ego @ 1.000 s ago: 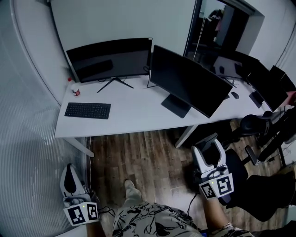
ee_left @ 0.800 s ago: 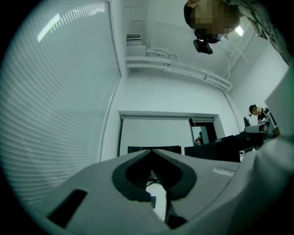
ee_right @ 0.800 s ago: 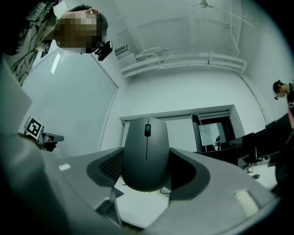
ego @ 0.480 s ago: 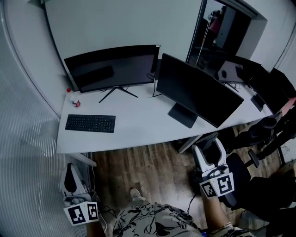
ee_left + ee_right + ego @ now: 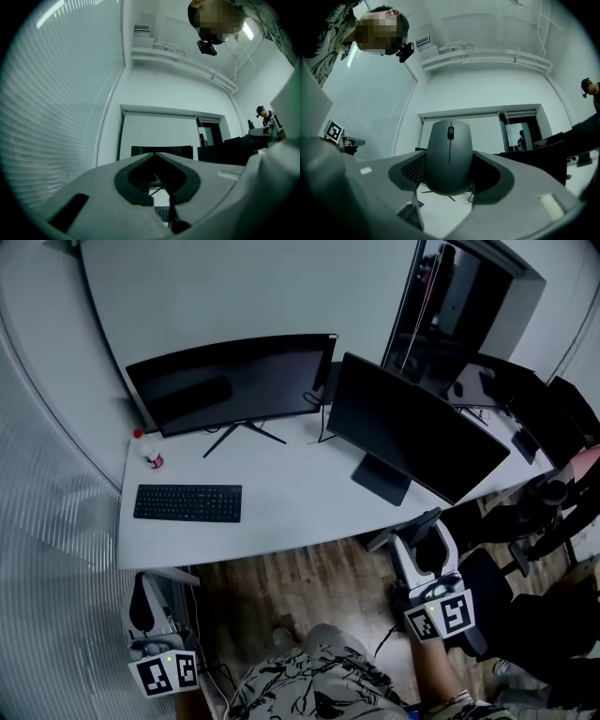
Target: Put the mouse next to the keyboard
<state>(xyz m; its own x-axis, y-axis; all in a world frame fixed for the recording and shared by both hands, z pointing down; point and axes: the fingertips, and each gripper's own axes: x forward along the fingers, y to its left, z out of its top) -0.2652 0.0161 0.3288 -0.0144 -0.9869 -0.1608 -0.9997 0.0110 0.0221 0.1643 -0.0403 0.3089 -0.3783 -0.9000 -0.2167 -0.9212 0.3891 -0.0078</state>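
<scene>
A black keyboard (image 5: 187, 503) lies on the left part of the white desk (image 5: 291, 493), seen in the head view. A grey mouse (image 5: 449, 157) with a scroll wheel sits between the jaws of my right gripper (image 5: 427, 538), which is shut on it and is held low over the floor, right of the desk's front edge. My left gripper (image 5: 141, 585) hangs at the lower left, below the desk's left corner. Its jaws meet at the tips with nothing between them, as the left gripper view (image 5: 154, 154) shows. Both grippers are well short of the keyboard.
A curved monitor (image 5: 234, 381) and a flat monitor (image 5: 412, 427) stand at the back of the desk. A small red-capped bottle (image 5: 150, 452) is at the back left. Black office chairs (image 5: 511, 596) crowd the right; a ribbed wall (image 5: 47, 549) runs along the left.
The desk has slid lower and closer in the head view, so I have come nearer to it. Both grippers keep their places in the frame, the mouse still held.
</scene>
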